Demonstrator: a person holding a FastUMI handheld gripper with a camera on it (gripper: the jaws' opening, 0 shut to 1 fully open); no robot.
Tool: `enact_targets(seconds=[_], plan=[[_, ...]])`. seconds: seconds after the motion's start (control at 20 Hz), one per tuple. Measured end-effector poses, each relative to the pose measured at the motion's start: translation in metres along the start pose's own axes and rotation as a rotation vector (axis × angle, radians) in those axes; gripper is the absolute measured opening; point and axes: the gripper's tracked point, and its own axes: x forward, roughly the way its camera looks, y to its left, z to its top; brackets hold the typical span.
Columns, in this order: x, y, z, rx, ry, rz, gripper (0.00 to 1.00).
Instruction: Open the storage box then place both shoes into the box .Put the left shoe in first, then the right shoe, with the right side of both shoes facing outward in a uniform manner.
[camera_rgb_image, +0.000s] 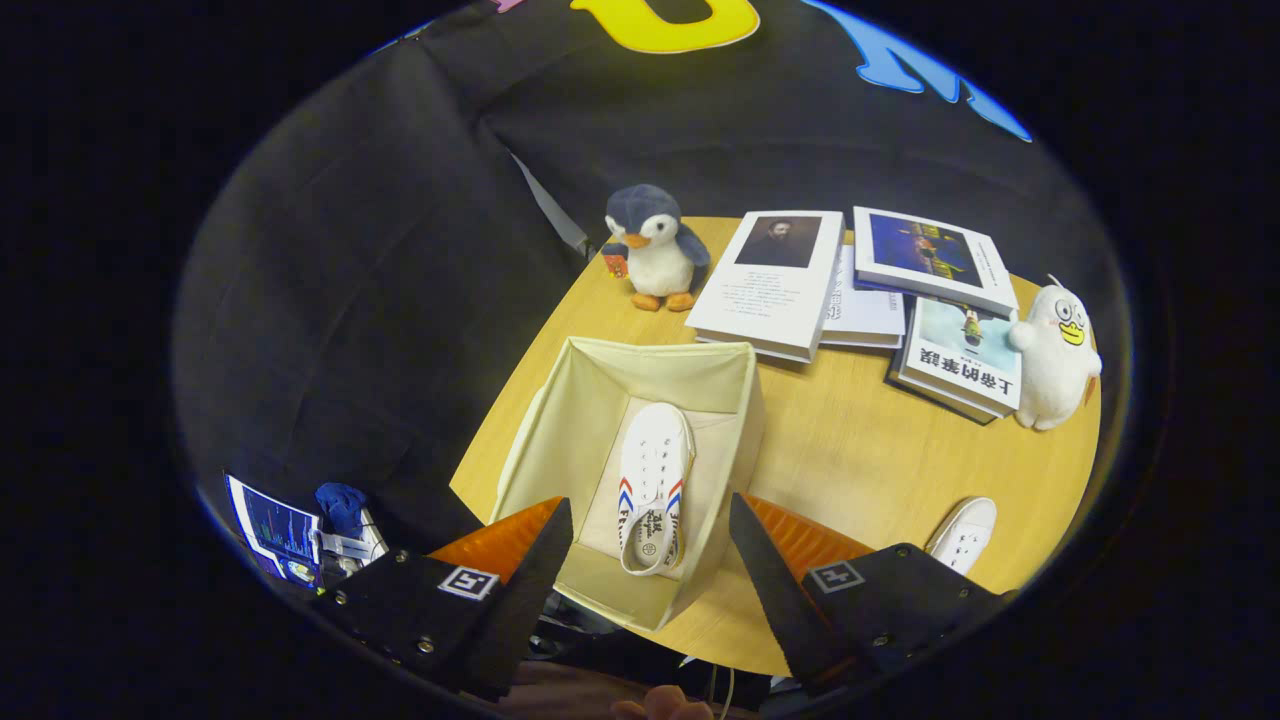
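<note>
With one shoe boxed, the light, soft-sided second shoe, right of the empty, spread claw, is judged best pinched at its collar.

Cream storage box; white shoe with red-and-blue stripes; navy-and-white penguin.

The tool hangs above the near edge of the surface, tilted to look down onto it. Its two fingers are spread wide apart, with nothing pressed between them and neither one touching anything. Below them, at the very bottom of the view, a few fingertips of the person's hand show, probably curled, though too little is visible to tell.
</note>
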Motion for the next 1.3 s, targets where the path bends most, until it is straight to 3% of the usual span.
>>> enact_targets(seconds=[0.3,0.65,1.05,1.3], plan=[[-0.056,-0.066,-0.018,0.045,-0.103,-0.055,0.97],[-0.094,-0.157,-0.065,0.246,-0.165,-0.195,0.97],[-0.099,-0.247,-0.16,0.419,-0.065,-0.362,0.97],[-0.081,-0.267,-0.196,0.533,0.015,-0.337,0.97]])
